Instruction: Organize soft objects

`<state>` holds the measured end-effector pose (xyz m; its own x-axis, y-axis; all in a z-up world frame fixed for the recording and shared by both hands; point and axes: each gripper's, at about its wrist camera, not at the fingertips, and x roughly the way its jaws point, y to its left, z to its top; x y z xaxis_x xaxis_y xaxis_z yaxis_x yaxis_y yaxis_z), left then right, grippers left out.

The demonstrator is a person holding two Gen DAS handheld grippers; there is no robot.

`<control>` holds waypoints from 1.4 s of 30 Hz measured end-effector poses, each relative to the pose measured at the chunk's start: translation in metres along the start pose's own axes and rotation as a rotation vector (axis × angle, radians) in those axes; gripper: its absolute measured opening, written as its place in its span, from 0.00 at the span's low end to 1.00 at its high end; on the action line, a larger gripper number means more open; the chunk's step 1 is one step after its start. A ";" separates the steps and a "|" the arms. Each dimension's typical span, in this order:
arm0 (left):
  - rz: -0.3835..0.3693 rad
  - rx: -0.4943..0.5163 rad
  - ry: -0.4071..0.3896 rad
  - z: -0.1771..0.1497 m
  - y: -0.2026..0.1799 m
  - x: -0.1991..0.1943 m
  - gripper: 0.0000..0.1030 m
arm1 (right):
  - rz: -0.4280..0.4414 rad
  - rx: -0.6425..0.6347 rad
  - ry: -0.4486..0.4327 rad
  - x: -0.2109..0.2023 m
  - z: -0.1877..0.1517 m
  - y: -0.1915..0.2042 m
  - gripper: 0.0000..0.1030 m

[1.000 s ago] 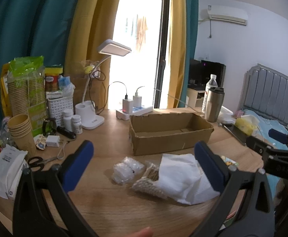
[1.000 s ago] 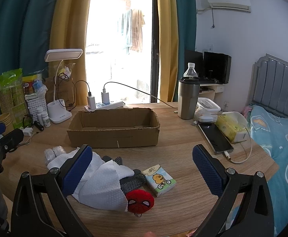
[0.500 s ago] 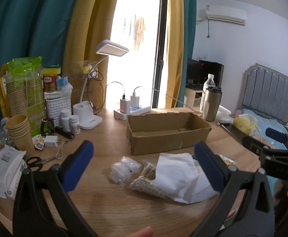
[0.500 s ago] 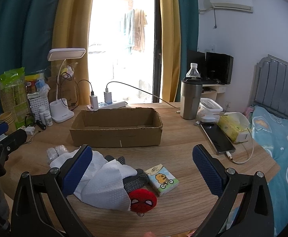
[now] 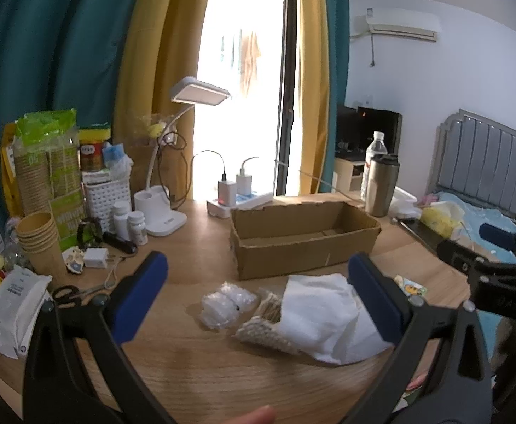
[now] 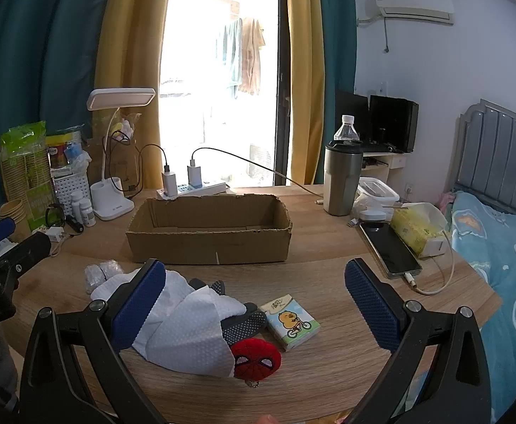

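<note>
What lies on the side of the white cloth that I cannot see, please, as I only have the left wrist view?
Observer: A red spider-mask plush lies against the white cloth.
Operator: Is anything tucked under the cloth there?
Observer: Yes, a dark dotted fabric item pokes out from under it, beside a tissue pack.
Operator: Is the right gripper holding anything?
Observer: No, the right gripper is open and holds nothing.
</note>
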<state>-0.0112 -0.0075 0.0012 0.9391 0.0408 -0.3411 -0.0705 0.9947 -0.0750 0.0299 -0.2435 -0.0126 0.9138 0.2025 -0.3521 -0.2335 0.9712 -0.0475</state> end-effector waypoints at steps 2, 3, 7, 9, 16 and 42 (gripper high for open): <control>0.000 0.001 -0.001 0.000 0.000 -0.001 1.00 | 0.000 0.000 -0.001 0.000 0.000 0.000 1.00; 0.000 -0.001 0.000 0.000 0.000 -0.001 1.00 | 0.000 0.000 -0.001 0.000 0.000 0.000 1.00; 0.001 -0.001 -0.001 -0.001 -0.001 -0.002 1.00 | -0.001 0.000 -0.001 0.000 0.000 0.001 1.00; 0.001 0.001 -0.002 0.000 0.000 -0.002 1.00 | 0.000 0.000 0.000 0.000 0.000 0.000 1.00; 0.003 0.005 -0.010 0.000 0.001 -0.003 1.00 | 0.000 0.000 -0.001 0.000 0.000 0.001 1.00; 0.011 0.014 -0.025 0.000 -0.003 -0.007 1.00 | -0.001 0.000 -0.003 0.000 -0.001 0.001 1.00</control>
<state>-0.0173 -0.0108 0.0039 0.9465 0.0537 -0.3183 -0.0762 0.9954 -0.0584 0.0291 -0.2428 -0.0131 0.9150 0.2023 -0.3490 -0.2330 0.9713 -0.0476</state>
